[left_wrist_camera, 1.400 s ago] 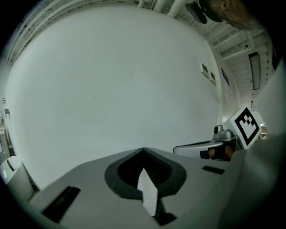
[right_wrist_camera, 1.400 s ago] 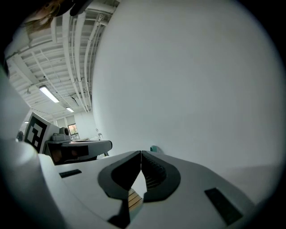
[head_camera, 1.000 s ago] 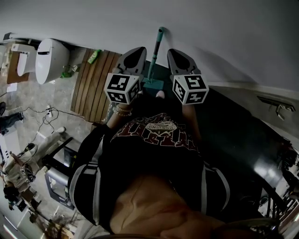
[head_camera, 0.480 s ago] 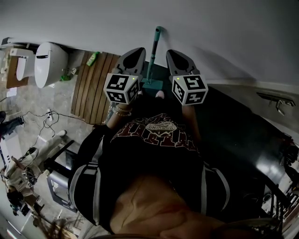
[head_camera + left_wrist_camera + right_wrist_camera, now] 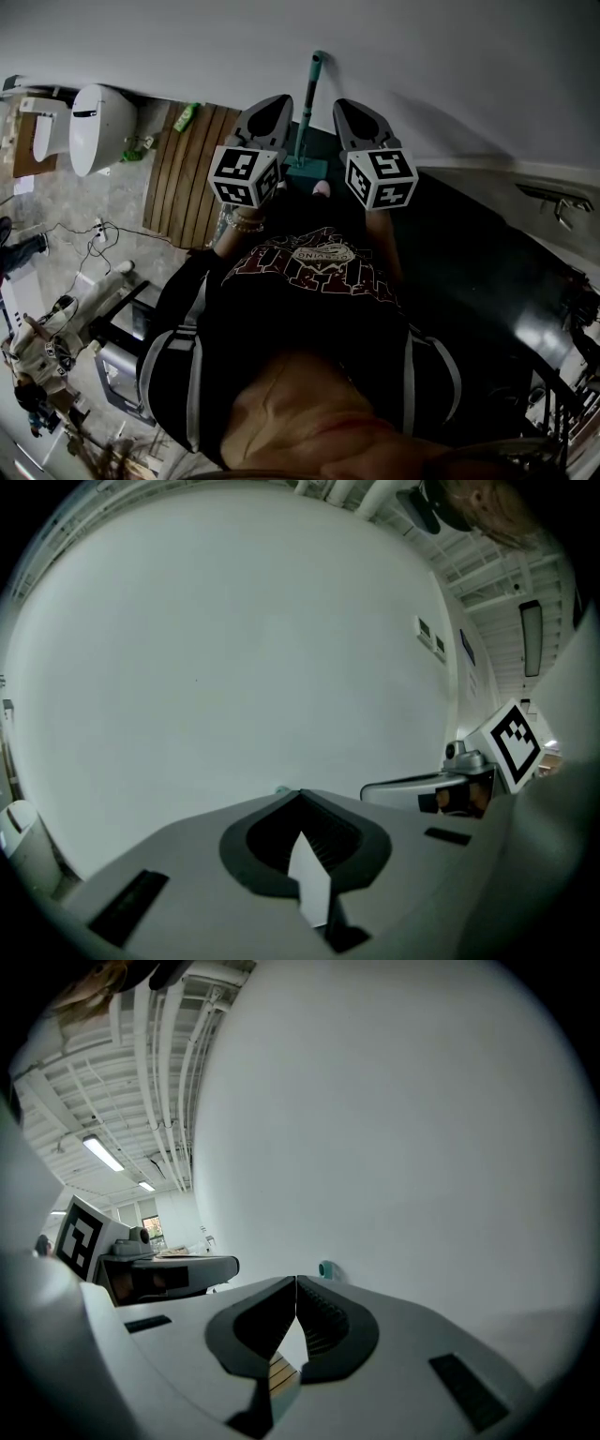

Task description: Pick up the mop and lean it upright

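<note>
Head view: the mop (image 5: 306, 117) stands nearly upright. The top of its teal handle rests against the white wall (image 5: 450, 66) and its head sits on the dark floor (image 5: 469, 253). The left gripper (image 5: 274, 101) and right gripper (image 5: 345, 105) flank the handle, one on each side, near it but apart from it. Over the last second almost nothing has changed: the mop and both grippers sit where they did, and only the picture's framing has drifted a little. A slatted wooden mat (image 5: 187, 173) and a toilet (image 5: 98, 117) lie off to the left, untouched.

Left gripper view: the jaws are pressed together at the tip with nothing between them. They face bare wall, and the right gripper's marker cube (image 5: 516, 742) shows at the side.

Right gripper view: these jaws are also closed and empty. The handle's teal tip (image 5: 325, 1269) peeks just past them, touching the wall.

With the mop standing on its own and both grippers empty and still, the task looks finished. I judge that only drawing the hands back without knocking the handle remains.
</note>
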